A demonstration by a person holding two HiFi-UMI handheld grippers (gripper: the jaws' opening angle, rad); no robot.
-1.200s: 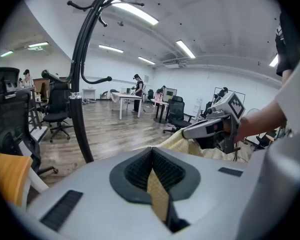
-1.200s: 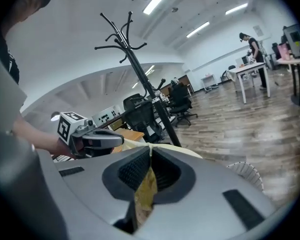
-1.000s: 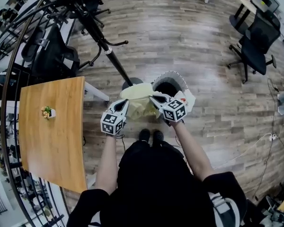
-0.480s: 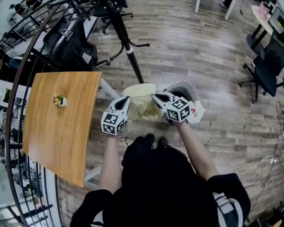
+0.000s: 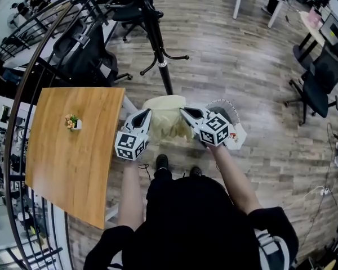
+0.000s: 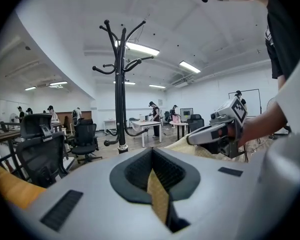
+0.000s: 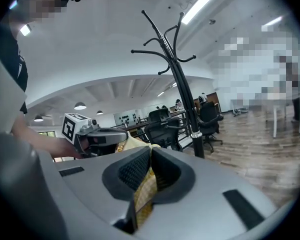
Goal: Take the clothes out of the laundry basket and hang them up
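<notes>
The left forearm (image 5: pixel 129 191) and the right forearm (image 5: pixel 232 180) were stretched forward from the body, side by side and bare below the sleeves. The left gripper (image 5: pixel 145 113) and the right gripper (image 5: pixel 184 112) were held near level, with their tips angled towards each other at the far end. Each pair of jaws was closed on a fold of the yellow fabric (image 5: pixel 166 118).
</notes>
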